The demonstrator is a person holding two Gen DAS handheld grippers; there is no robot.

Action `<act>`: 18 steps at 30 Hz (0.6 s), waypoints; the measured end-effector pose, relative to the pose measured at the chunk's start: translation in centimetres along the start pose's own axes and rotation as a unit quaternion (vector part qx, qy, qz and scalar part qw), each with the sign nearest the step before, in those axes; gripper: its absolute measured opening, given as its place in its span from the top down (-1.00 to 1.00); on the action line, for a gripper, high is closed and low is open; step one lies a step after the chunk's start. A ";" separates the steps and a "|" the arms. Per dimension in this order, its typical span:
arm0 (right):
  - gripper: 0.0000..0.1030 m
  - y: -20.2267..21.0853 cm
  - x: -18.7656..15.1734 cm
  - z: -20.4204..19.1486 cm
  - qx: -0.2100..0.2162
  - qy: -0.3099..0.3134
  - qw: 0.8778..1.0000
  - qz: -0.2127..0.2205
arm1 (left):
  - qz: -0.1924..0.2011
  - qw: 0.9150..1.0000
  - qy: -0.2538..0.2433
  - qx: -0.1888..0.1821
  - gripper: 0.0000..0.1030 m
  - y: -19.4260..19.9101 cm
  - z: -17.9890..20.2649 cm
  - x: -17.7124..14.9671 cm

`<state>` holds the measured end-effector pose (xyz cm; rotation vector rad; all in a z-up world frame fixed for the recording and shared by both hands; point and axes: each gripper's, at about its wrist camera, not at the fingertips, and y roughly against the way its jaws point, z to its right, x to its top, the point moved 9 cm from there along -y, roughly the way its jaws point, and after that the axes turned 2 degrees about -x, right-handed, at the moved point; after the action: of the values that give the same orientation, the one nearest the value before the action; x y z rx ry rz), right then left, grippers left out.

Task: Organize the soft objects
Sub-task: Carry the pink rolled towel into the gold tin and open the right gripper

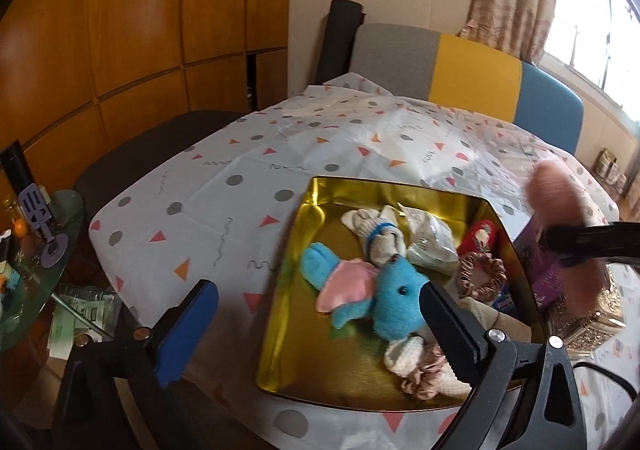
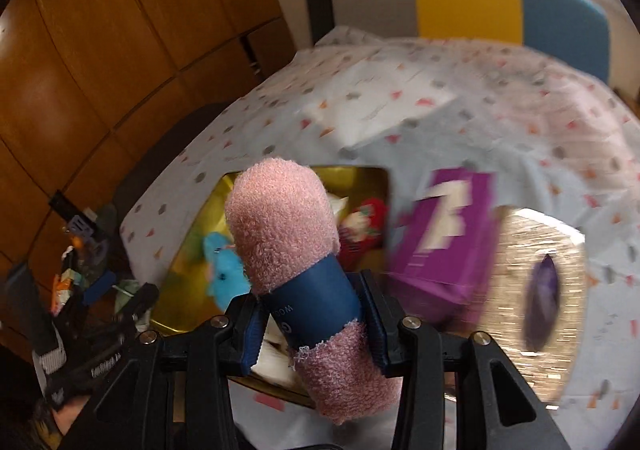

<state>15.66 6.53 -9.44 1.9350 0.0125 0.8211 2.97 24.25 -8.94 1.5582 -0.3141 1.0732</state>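
A gold tin tray [image 1: 320, 193] sits on the patterned tablecloth and holds a blue plush elephant [image 1: 392, 298], a white sock bundle [image 1: 376, 238], a white packet [image 1: 428, 242], a red soft item [image 1: 480, 238] and scrunchies [image 1: 480, 276]. My left gripper [image 1: 316, 288] stands wide open over the tray's near left side. Its right finger overlaps the elephant's head, and nothing is pressed between the pads. My right gripper [image 2: 312, 322] is shut on a rolled pink towel [image 2: 280, 230] with a blue paper band, held above the tray [image 2: 192, 234]. The left wrist view shows that towel [image 1: 548, 189] blurred at the right.
A purple box [image 2: 444, 242] and a glittery gold box [image 2: 540, 270] stand right of the tray. A chair with a grey, yellow and blue back [image 1: 472, 69] is behind the table. A cluttered glass side table [image 1: 40, 250] is at the left, in front of wooden cabinets.
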 end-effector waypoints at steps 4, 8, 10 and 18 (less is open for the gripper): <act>0.17 -5.0 0.0 -1.6 0.008 -0.016 0.999 -0.039 | -0.003 1.000 0.010 0.009 -0.98 -0.1 -1.3 -0.2; 0.12 -8.9 -0.2 -2.3 0.001 -0.027 0.997 -0.067 | -0.008 1.000 0.012 0.016 -0.99 -0.3 -1.9 -0.4; 0.10 -10.4 -0.3 -2.3 -0.011 -0.025 0.997 -0.071 | -0.009 1.000 0.013 0.014 -0.99 -0.2 -1.9 -0.5; -0.16 -10.6 0.0 -2.5 0.013 -0.034 0.998 -0.058 | -0.010 1.000 0.005 0.006 -0.99 -0.2 -1.0 -0.7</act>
<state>17.77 13.82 -17.21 1.9661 0.0954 0.6815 2.33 24.95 -9.66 1.5635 -0.2844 1.0696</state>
